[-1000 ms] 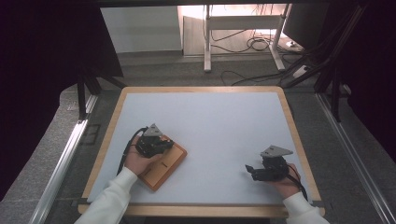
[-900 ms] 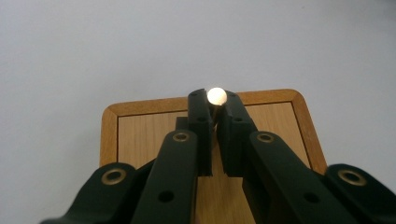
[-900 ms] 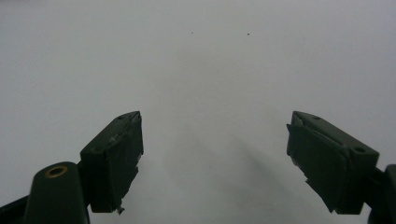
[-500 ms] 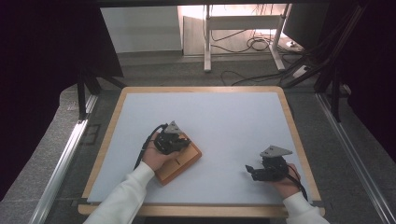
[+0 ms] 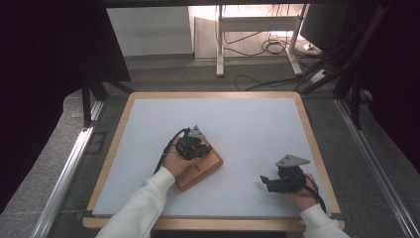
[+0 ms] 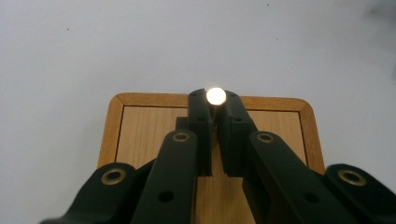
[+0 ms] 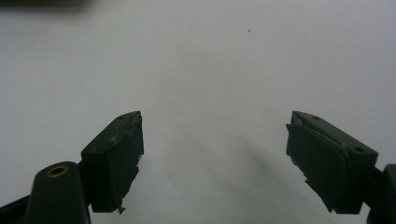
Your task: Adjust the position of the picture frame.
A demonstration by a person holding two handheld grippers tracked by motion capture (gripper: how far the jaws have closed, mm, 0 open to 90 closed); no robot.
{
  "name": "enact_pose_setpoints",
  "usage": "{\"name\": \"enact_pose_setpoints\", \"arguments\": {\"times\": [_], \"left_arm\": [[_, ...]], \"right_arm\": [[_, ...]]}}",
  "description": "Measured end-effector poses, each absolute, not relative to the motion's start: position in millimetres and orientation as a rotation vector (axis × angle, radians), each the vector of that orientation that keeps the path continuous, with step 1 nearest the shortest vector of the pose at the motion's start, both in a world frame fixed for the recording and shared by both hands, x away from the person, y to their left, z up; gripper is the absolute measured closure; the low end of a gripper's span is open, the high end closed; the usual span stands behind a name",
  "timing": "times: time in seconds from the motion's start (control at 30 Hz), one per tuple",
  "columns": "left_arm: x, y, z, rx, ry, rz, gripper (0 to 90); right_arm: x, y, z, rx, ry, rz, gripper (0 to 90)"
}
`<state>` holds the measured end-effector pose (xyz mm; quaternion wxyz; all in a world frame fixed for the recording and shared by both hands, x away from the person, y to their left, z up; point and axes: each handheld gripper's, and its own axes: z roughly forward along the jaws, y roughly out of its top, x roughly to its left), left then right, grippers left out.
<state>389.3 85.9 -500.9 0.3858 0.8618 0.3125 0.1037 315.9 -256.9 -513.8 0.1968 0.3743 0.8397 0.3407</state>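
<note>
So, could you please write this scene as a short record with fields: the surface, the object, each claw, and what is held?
surface: white board with a wooden rim
object: flat wooden tray with rounded corners, lying on the board left of centre
left claw: shut on a small round shiny knob above the tray's far edge
right claw: open, nothing between the jaws, low over the bare board near the right front
hands: one on each claw, white sleeves

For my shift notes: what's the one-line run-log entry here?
left tool: shut on pale round knob | wooden tray: on white mat | right tool: open, idle
</note>
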Motion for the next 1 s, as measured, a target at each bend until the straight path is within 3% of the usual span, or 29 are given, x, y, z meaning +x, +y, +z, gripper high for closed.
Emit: {"name": "enact_pose_setpoints", "arguments": {"times": [0.53,0.63,0.67,0.83,1.0], "left_arm": [[403,67,-511,2.207,0.794,0.237,84.4],[399,72,-508,2.181,0.775,0.236,69.7],[397,76,-505,2.17,0.769,0.257,69.7],[384,104,-498,2.144,0.788,0.274,44.9],[375,143,-500,2.122,0.86,0.293,39.4]], "right_arm": [[316,-258,-515,1.04,2.357,0.949,19.4],[316,-258,-514,1.038,2.358,0.947,19.4],[316,-258,-514,1.038,2.358,0.947,19.4],[315,-258,-514,1.038,2.353,0.946,19.4],[315,-257,-514,1.034,2.353,0.943,19.4]]}}
